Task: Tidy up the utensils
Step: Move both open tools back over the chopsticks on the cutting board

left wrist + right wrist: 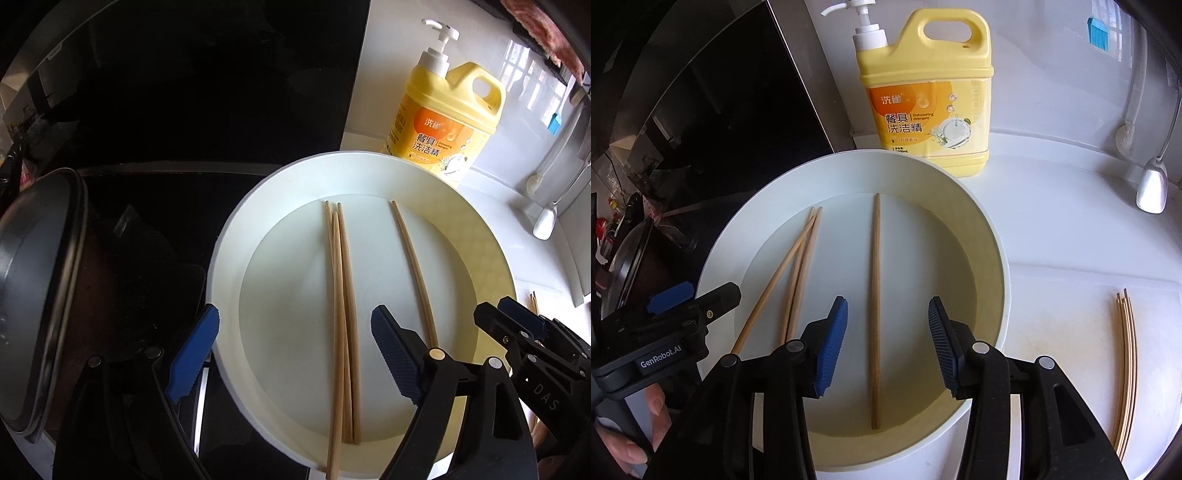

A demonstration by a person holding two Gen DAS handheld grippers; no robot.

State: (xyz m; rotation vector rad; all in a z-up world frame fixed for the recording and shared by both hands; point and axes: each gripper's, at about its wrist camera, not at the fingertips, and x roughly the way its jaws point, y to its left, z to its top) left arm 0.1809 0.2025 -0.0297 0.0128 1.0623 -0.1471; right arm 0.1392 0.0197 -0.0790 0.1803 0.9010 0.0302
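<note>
A white round basin point(229, 236) point(979, 221) sits on the white counter. Inside lie three wooden chopsticks bunched together point(341, 295) point(801, 258) and one single chopstick point(413, 269) point(875, 295) apart from them. My left gripper point(295, 350) is open above the basin's left rim, its fingers straddling the bunch. My right gripper point(886, 347) is open and empty above the basin, its fingers on either side of the single chopstick. It also shows in the left wrist view point(517, 325) at the basin's right rim. Several more chopsticks point(1124, 369) lie on the counter right of the basin.
A yellow detergent bottle point(443, 110) point(927, 92) stands just behind the basin. A black cooktop point(184, 92) and a dark pan point(33, 288) lie to the left. A white spoon point(1152, 188) and a brush point(1124, 136) hang at the right wall.
</note>
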